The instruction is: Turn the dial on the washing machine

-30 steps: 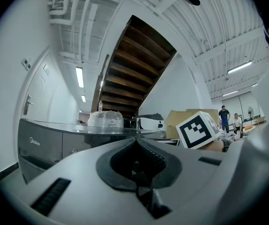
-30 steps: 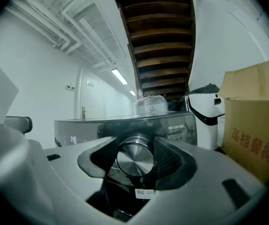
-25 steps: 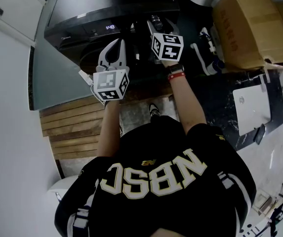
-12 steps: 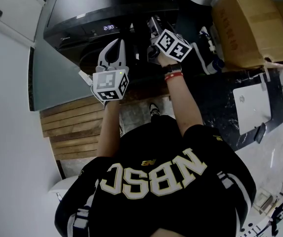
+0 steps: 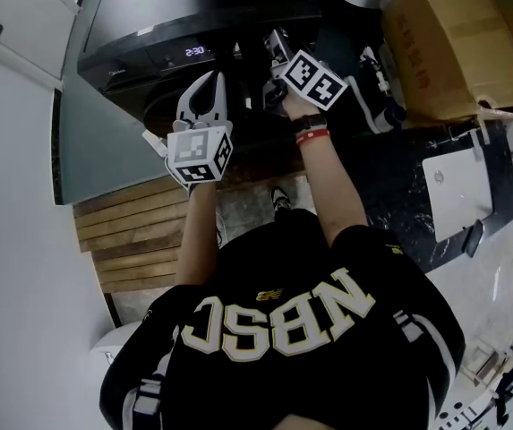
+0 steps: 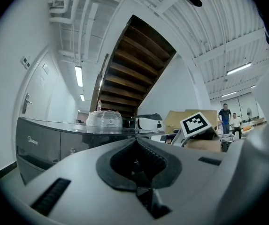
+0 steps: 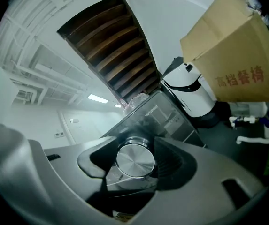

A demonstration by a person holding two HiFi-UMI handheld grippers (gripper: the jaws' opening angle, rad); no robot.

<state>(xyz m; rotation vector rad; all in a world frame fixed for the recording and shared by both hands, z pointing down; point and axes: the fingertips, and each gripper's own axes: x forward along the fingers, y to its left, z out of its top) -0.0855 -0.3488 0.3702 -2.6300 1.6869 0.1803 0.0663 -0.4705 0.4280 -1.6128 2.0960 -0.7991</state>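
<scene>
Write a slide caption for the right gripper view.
Right gripper clamped on the silver dial of the washing machine, cardboard box at right.

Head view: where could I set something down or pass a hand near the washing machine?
Bare: the dark top of the washing machine, between the white wall and the cardboard box; also the wooden slats on the person's left. Crowded: the strip beside the box, packed with bottles.

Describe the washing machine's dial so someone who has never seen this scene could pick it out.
Find the dark washing machine in front of the person; on its front panel, right of the lit display, sits the dial. It is a round knob with a brushed silver face, the only bright metal disc there, clamped by the right gripper.
</scene>
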